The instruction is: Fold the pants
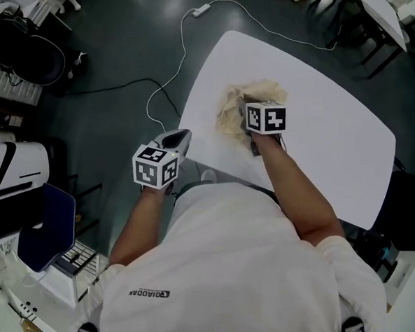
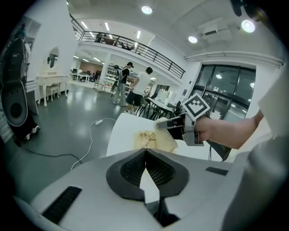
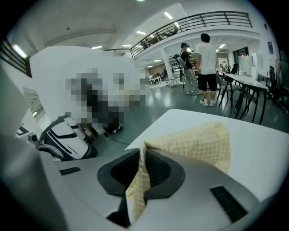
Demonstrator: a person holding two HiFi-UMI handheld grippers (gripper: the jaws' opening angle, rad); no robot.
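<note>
Left gripper [image 2: 145,151] closed, right gripper [image 3: 142,151] clamped.

Bright ceiling lights; gripper views w/ fisheye edges.

We show the pants [image 3: 198,143] as soft woven cloth, pale yellow with a fine check, matt and creased. The tabletop [image 1: 321,134] is smooth and white, with almost no gloss. The floor [image 1: 123,51] is dark, polished and glossy. The left gripper [image 2: 145,152] and right gripper [image 3: 142,149] have shells of matt grey plastic, with ribbed black pads [image 2: 159,169] that look rubbery.
</note>
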